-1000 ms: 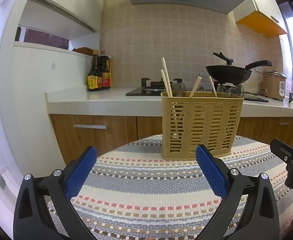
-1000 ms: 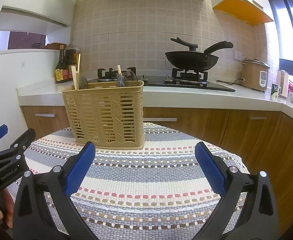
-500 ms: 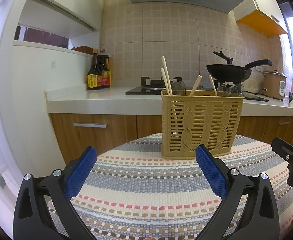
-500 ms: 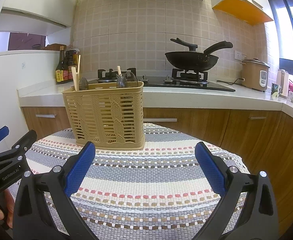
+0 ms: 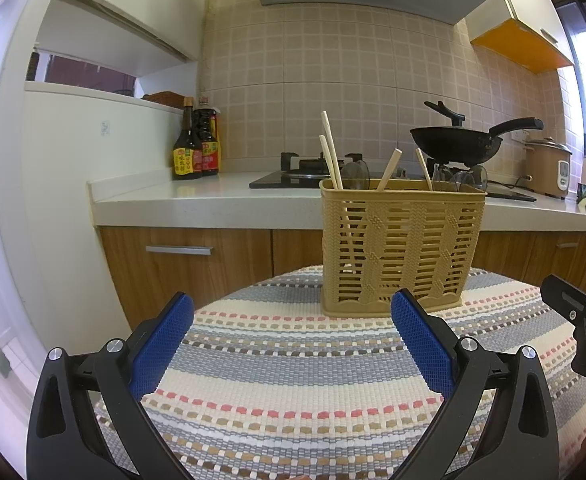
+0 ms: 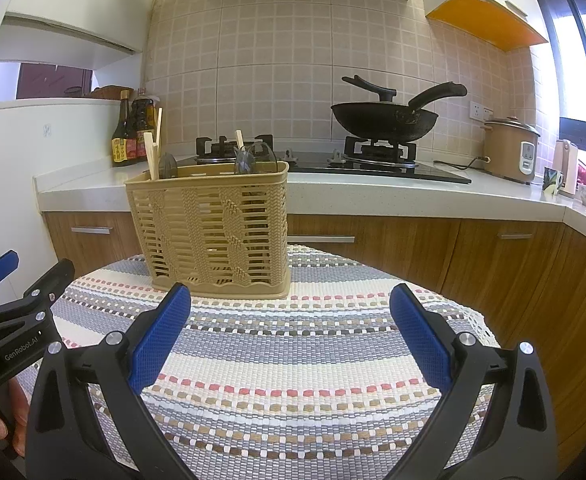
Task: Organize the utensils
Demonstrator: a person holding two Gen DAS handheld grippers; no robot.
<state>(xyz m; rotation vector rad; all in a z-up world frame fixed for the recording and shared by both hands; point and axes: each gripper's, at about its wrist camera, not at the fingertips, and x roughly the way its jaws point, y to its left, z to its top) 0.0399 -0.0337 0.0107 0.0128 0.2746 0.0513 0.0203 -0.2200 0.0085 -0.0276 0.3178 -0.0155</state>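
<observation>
A tan plastic utensil basket [image 5: 401,252] [image 6: 217,228] stands upright at the far side of a round table with a striped woven cloth [image 5: 293,368] [image 6: 293,364]. Wooden chopsticks [image 5: 330,152] [image 6: 153,152] and dark clear spoons [image 5: 355,176] [image 6: 245,160] stick up out of it. My left gripper [image 5: 291,340] is open and holds nothing, a short way in front of the basket. My right gripper [image 6: 291,336] is also open with nothing between its blue pads, the basket ahead and to its left. Each gripper shows at the edge of the other's view.
Behind the table runs a white counter [image 5: 181,200] over wooden cabinets. On it are sauce bottles [image 5: 195,144], a gas hob with a black wok [image 6: 385,120] and a rice cooker [image 6: 511,148]. A white wall stands at the left.
Both views have lifted slightly; the basket sits a little lower in frame. Both grippers stay open and nothing was picked up.
</observation>
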